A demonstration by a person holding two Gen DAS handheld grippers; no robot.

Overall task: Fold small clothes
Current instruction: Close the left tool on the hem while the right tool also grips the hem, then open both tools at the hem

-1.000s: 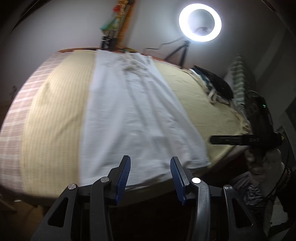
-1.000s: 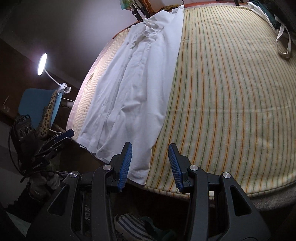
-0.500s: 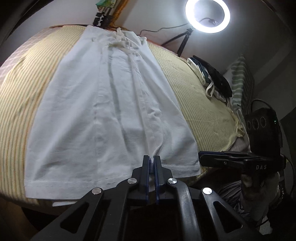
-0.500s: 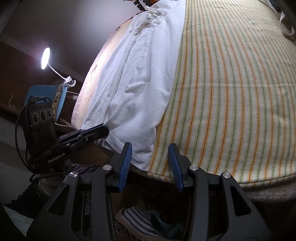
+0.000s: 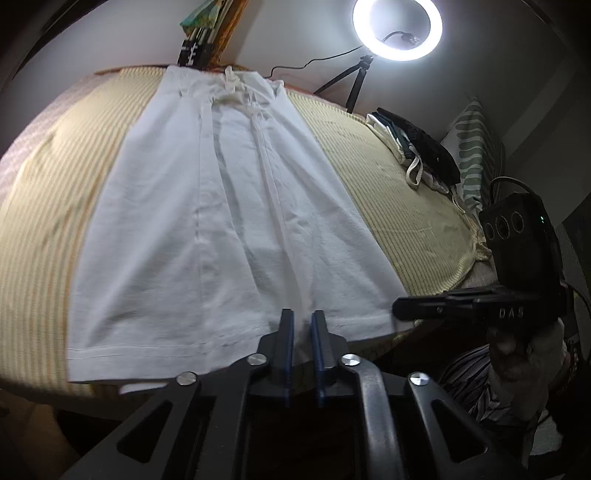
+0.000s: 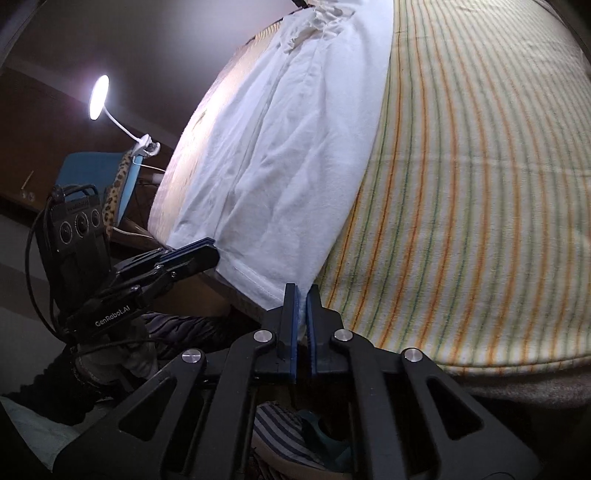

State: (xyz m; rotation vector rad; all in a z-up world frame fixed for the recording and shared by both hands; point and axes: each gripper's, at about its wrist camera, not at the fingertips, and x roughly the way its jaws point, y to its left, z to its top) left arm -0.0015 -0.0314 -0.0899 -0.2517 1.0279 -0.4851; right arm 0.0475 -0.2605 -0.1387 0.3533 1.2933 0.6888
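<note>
A white garment (image 5: 221, 221) lies flat and lengthwise on the striped bed (image 5: 388, 192), its drawstring waist at the far end and its hem at the near edge. My left gripper (image 5: 302, 314) sits at the hem, where a long crease ends. Its jaws are opening slightly, with white cloth still filling the narrow gap between the pads. My right gripper (image 6: 301, 290) is shut on the hem's right corner of the garment (image 6: 288, 147). Each gripper shows in the other's view, the right gripper (image 5: 402, 308) and the left gripper (image 6: 210, 251), both at the hem.
A ring light (image 5: 397, 29) stands behind the bed. A pile of dark and light clothes (image 5: 417, 147) and a patterned pillow (image 5: 476, 147) lie at the far right. A clip lamp (image 6: 99, 96) and a blue chair (image 6: 85, 170) stand left of the bed. A striped shoe (image 6: 288, 435) is on the floor.
The left gripper came down to the hem and closed on it, and its jaws now stand slightly apart. The right gripper went from open to shut on the hem's corner.
</note>
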